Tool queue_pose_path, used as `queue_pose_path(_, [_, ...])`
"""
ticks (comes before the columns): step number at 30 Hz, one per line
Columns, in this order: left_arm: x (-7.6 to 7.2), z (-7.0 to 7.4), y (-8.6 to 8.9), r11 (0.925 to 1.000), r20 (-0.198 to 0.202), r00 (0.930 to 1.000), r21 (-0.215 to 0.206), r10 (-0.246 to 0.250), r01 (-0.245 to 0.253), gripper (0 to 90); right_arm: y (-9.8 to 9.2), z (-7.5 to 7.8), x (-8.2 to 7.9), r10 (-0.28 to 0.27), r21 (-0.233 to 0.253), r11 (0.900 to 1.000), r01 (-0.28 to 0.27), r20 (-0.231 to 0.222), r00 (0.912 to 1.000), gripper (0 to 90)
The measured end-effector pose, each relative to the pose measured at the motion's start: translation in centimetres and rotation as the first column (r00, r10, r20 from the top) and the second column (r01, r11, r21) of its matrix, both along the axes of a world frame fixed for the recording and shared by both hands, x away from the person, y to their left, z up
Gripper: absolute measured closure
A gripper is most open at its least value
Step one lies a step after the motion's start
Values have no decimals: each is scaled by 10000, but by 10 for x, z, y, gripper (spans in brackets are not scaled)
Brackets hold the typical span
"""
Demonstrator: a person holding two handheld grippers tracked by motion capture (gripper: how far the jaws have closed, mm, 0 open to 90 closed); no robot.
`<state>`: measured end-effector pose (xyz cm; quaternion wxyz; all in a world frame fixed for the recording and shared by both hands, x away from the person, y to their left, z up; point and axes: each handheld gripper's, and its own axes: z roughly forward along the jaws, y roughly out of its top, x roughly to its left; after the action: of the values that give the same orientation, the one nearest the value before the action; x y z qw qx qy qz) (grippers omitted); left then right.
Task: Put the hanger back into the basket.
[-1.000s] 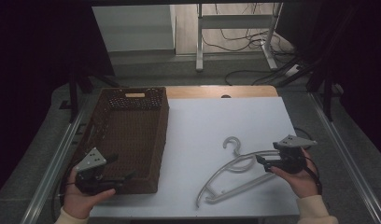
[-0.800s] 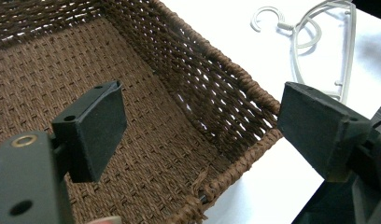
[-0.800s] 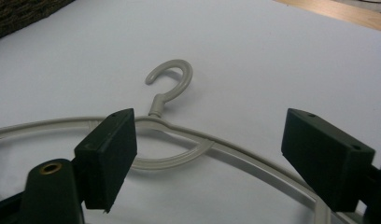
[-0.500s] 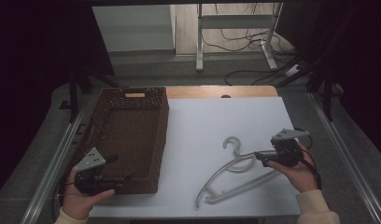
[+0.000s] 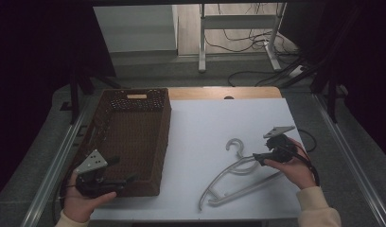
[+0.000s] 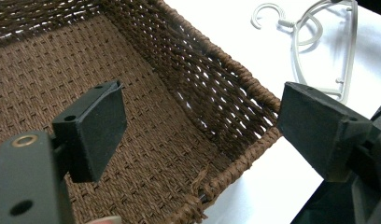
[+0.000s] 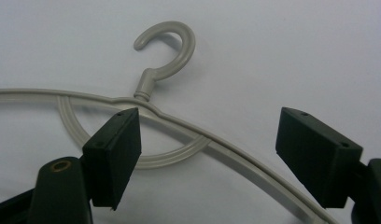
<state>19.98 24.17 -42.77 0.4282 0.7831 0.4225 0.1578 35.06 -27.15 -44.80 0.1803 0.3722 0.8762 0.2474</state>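
A pale grey plastic hanger (image 5: 238, 177) lies flat on the white table top (image 5: 205, 127), hook (image 5: 235, 143) pointing away from me. My right gripper (image 5: 258, 158) hovers open at the hanger's right shoulder; in the right gripper view the hanger's arm (image 7: 235, 149) runs between the two spread pads (image 7: 115, 154), below the hook (image 7: 172, 44). A brown woven basket (image 5: 127, 137) sits on the left. My left gripper (image 5: 127, 179) is open at the basket's near right corner, one pad inside and one outside the corner wall (image 6: 235, 88). The hanger (image 6: 319, 42) lies beyond it.
A wooden strip (image 5: 224, 93) borders the table's far edge. Metal rails (image 5: 54, 170) run along both sides. Cables and a stand's legs (image 5: 238, 42) lie on the floor beyond. The right gripper's cable (image 5: 309, 137) loops on the table's right side.
My right gripper has moved slightly left and away from me along the hanger's shoulder. The left gripper has stayed at the basket's near corner.
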Motion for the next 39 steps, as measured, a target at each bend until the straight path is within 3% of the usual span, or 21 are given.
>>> queue_pose_path(11, [0,0,0,10000,-12,10000,6,-8,8,163,17,-13,16,582,-928,9936,-639,-625,9963,270])
queue_pose_path(16, [0,-1,1,10000,-32,10000,16,-23,23,163,23,-22,20,829,-1362,9861,-956,-964,9919,366])
queue_pose_path(23, [1,-2,0,10000,-65,10000,40,-38,39,163,25,-27,22,1058,-1554,9800,-1240,-1206,9871,380])
queue_pose_path(30, [1,-2,-1,10000,-77,10000,50,-59,59,163,30,-36,26,1357,-2132,9623,-1688,-1615,9775,416])
queue_pose_path(34, [1,-2,-1,10000,-82,10000,58,-47,48,163,33,-34,28,1617,-2014,9597,-1960,-1746,9713,473])
queue_pose_path(39, [0,-2,0,10000,-71,10000,62,-42,42,162,33,-34,29,1822,-1997,9553,-2179,-1826,9662,482])
